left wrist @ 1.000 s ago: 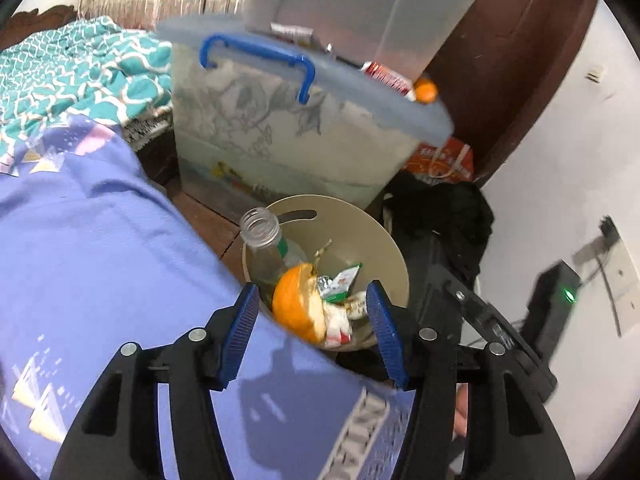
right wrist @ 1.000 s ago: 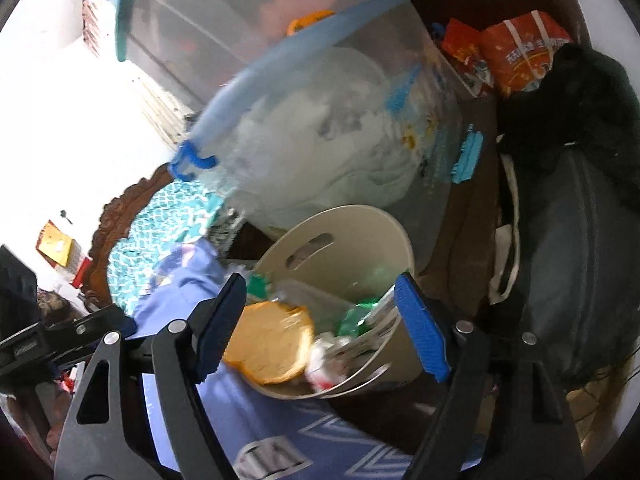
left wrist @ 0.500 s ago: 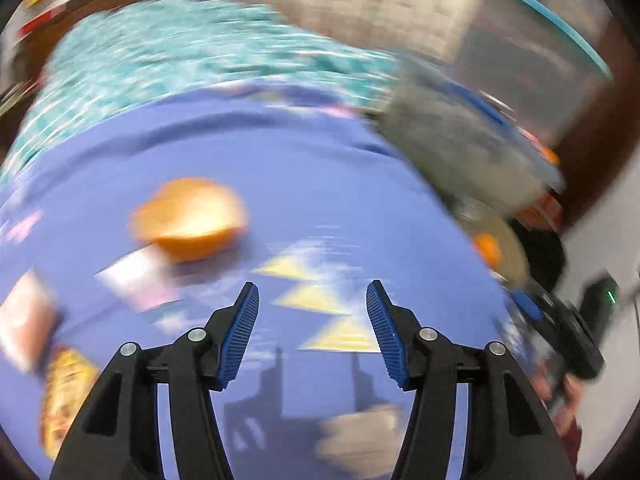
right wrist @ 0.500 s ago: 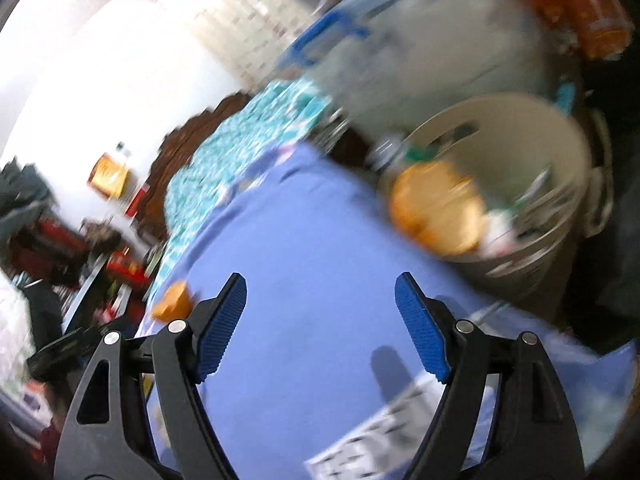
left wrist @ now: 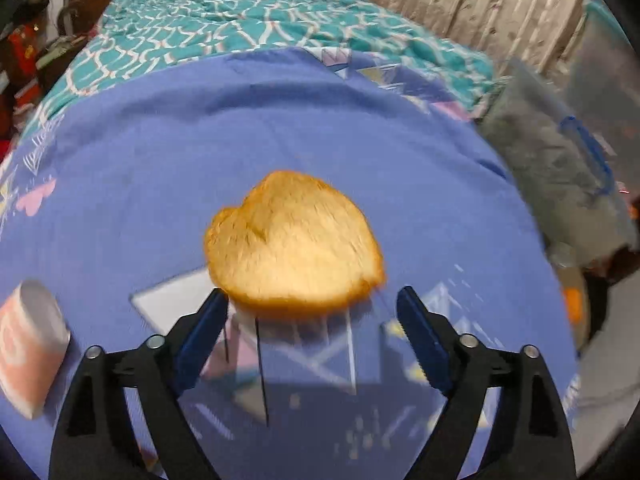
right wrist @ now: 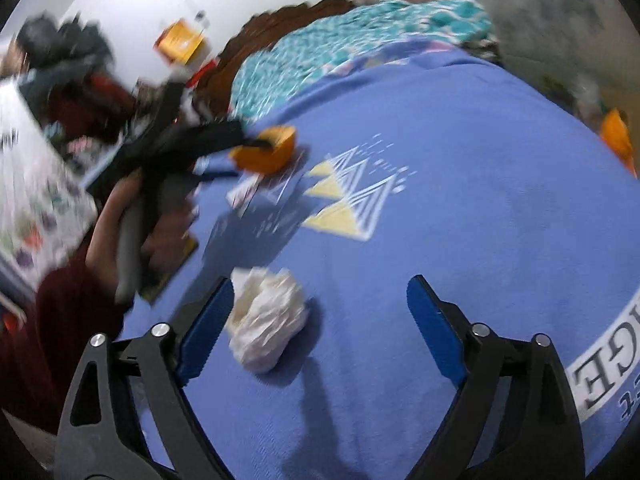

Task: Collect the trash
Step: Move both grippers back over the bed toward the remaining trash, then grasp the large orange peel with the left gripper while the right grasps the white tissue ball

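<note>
An orange peel half (left wrist: 294,240) lies on the blue bedsheet (left wrist: 200,140), just ahead of my open left gripper (left wrist: 312,332); it also shows in the right wrist view (right wrist: 266,148), with the left gripper's fingers (right wrist: 224,136) at it. A crumpled white tissue (right wrist: 268,320) lies on the sheet between the fingers of my open right gripper (right wrist: 316,324), close to the left finger. A pink and white wrapper (left wrist: 28,344) lies at the left. The beige bin with trash (right wrist: 616,140) shows at the right edge.
A teal patterned blanket (left wrist: 240,12) covers the far side of the bed. A clear storage box with a blue handle (left wrist: 568,160) stands at the right. A yellow packet (right wrist: 168,276) lies by the person's hand. Clutter sits beyond the bed at the left.
Both grippers swung away from the bin to the bed. The left now faces the orange peel close up; the right now has the crumpled tissue between its open fingers.
</note>
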`<control>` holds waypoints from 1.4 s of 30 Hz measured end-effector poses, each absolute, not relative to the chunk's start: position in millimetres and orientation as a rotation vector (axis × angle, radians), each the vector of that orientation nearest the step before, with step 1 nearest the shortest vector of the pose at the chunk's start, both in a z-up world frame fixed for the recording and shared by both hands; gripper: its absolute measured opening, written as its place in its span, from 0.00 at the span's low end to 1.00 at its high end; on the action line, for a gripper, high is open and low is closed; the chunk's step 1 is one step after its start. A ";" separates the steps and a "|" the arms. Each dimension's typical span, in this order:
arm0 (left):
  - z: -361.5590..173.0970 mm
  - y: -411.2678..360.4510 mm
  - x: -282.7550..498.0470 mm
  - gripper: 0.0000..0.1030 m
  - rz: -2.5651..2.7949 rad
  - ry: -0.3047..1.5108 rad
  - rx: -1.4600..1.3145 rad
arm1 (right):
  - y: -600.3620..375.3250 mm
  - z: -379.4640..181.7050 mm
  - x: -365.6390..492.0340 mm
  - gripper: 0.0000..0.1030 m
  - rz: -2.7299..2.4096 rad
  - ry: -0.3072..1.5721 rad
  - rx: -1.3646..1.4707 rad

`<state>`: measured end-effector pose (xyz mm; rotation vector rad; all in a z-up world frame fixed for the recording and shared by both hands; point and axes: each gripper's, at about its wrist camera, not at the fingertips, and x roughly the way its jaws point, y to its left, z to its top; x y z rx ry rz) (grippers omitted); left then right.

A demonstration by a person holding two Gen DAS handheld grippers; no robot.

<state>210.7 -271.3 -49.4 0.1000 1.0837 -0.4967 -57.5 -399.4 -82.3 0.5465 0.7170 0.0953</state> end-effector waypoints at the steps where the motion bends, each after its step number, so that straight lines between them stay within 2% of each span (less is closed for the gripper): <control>1: -54.9 -279.1 217.7 0.82 -0.463 1.089 0.111 | -389.7 -82.4 -56.1 0.87 0.101 0.729 0.510; 4: -64.1 -287.5 225.0 0.77 -0.422 1.078 0.133 | -373.4 -82.5 -53.3 0.88 0.112 0.752 0.435; 6: -61.1 -289.1 224.3 0.66 -0.432 1.042 0.147 | -365.8 -83.6 -51.9 0.88 0.110 0.767 0.400; 7: -58.7 -289.6 224.2 0.55 -0.436 1.025 0.163 | -362.9 -83.9 -52.7 0.88 0.108 0.774 0.387; 8: -53.6 -290.0 220.1 0.40 -0.442 0.999 0.194 | -362.1 -84.7 -50.6 0.88 0.106 0.784 0.375; 11: -47.2 -282.9 210.1 0.32 -0.483 1.009 0.221 | -360.7 -86.1 -48.4 0.88 0.103 0.797 0.373; 29: -34.3 -168.3 60.4 0.29 -0.727 1.071 0.077 | -343.2 -82.8 -47.4 0.86 0.061 0.810 0.288; 31: -36.0 -158.8 46.0 0.29 -0.745 1.079 0.063 | -343.1 -83.8 -47.1 0.77 0.059 0.817 0.285; 33: -37.1 -152.4 35.6 0.29 -0.760 1.085 0.045 | -341.2 -85.1 -47.4 0.49 0.063 0.823 0.273; 42: -35.6 -151.0 -4.8 0.31 -0.800 1.044 0.099 | -336.9 -81.9 -69.5 0.44 0.053 0.782 0.300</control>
